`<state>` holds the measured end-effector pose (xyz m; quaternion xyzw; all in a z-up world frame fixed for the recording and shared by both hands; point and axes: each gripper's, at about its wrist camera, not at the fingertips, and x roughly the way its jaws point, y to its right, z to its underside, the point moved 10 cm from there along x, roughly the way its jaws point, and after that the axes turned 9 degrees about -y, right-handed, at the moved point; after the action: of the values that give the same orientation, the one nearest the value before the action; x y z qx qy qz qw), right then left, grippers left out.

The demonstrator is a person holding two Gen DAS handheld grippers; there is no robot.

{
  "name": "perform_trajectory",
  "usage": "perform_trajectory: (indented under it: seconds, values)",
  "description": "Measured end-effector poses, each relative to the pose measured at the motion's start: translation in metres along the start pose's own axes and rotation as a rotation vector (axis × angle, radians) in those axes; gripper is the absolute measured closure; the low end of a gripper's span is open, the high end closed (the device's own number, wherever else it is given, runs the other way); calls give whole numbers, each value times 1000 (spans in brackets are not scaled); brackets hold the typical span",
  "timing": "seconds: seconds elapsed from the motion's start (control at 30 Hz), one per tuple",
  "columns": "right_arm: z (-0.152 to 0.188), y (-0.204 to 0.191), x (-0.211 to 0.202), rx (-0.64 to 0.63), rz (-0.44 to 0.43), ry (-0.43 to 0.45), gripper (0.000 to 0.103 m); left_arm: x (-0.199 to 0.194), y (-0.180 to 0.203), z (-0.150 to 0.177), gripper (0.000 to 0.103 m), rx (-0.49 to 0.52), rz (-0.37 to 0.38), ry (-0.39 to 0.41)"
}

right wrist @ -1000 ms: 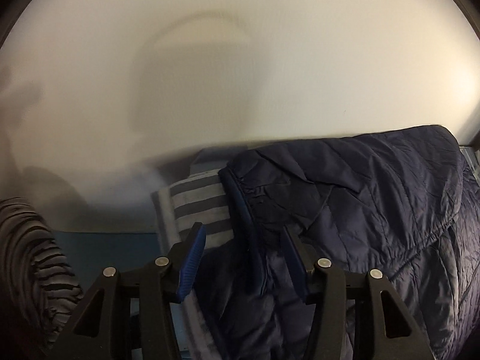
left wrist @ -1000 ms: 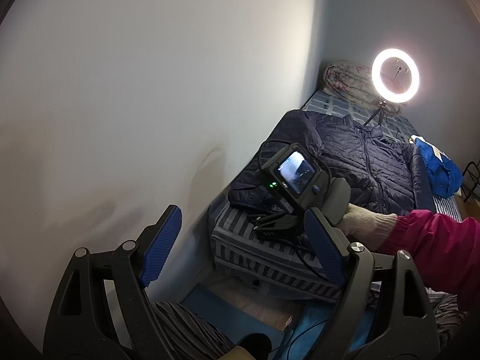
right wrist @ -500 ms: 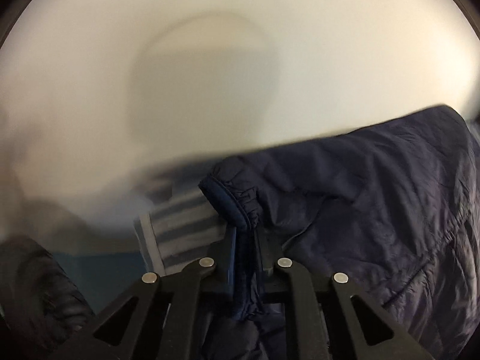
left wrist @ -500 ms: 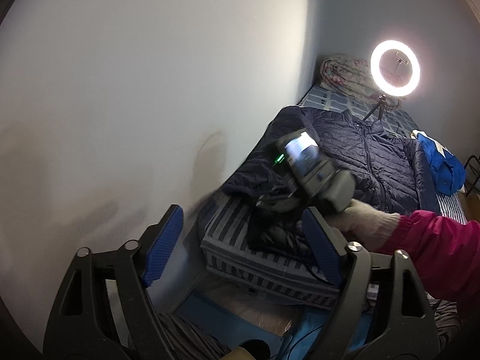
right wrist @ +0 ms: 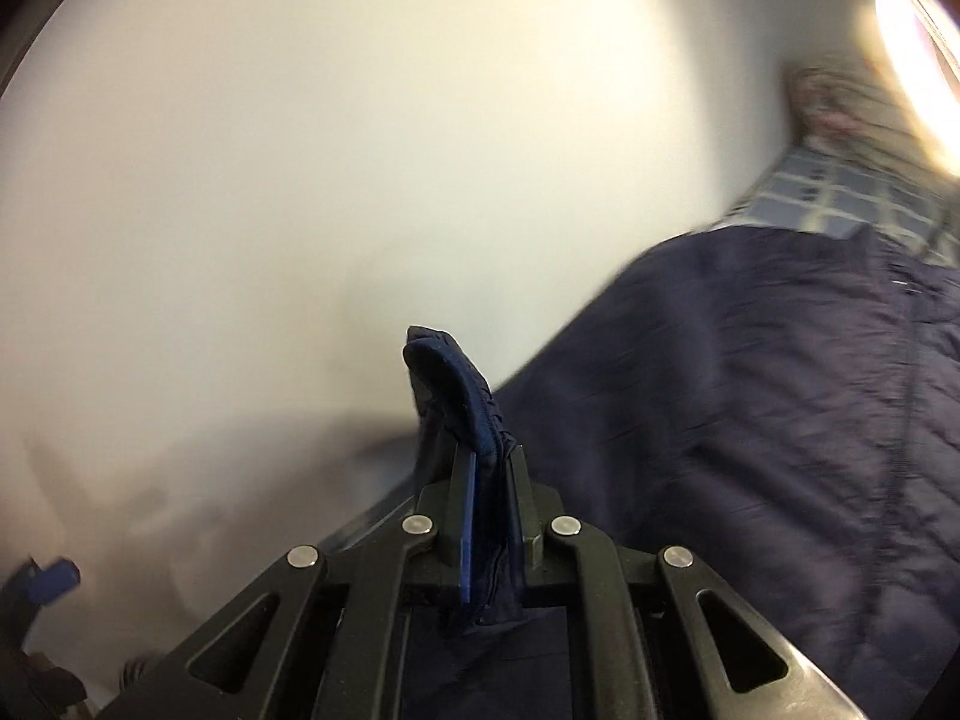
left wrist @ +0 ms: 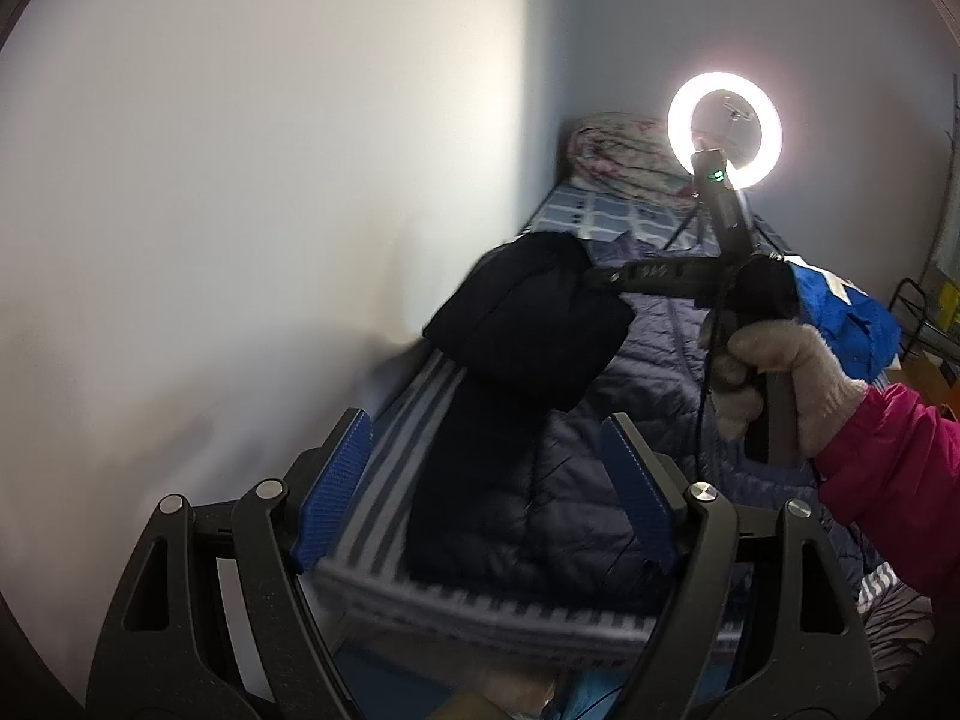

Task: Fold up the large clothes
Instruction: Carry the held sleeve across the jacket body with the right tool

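Note:
A dark navy quilted jacket (left wrist: pixel 612 420) lies spread on the bed (left wrist: pixel 414 414). My right gripper (right wrist: pixel 489 480) is shut on the jacket's sleeve cuff (right wrist: pixel 456 384) and holds the sleeve lifted. In the left wrist view the raised sleeve (left wrist: pixel 534 312) hangs from that gripper (left wrist: pixel 606 279), held by a gloved hand (left wrist: pixel 774 378) in a pink sleeve. My left gripper (left wrist: pixel 486 498) is open and empty, above the bed's near end, over the jacket's lower part.
A white wall (left wrist: pixel 240 180) runs along the bed's left side. A lit ring light (left wrist: pixel 725 129) stands at the far end by a rolled quilt (left wrist: pixel 618 156). A blue garment (left wrist: pixel 840 312) lies at the right. A striped sheet (left wrist: pixel 384 468) covers the near end.
My right gripper closed on the sleeve cuff and lifted it up and toward the far end of the bed. My left gripper stayed open and tilted down toward the bed.

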<state>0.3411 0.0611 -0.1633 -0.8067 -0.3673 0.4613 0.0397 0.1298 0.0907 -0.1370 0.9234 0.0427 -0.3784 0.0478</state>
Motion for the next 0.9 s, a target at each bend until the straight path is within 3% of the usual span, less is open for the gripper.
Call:
perform_trajectory:
  seconds: [0.2,0.4,0.6,0.77,0.9]
  values:
    - [-27,75,-38,102,139,80,100,35,45,-22,21,81,56,-5]
    - [-32,157,-80,214,270,137,100,76,86,-30,21,139,91,-34]
    - [-7,254,-93,318,457,125,100,102,96,-23,21,122,114,-65]
    - [17,299,-86,375,533,77,100,117,95,-15,21,148,108,-104]
    - [22,326,-114,485,581,151,101,127,93,-14,21,124,114,-119]
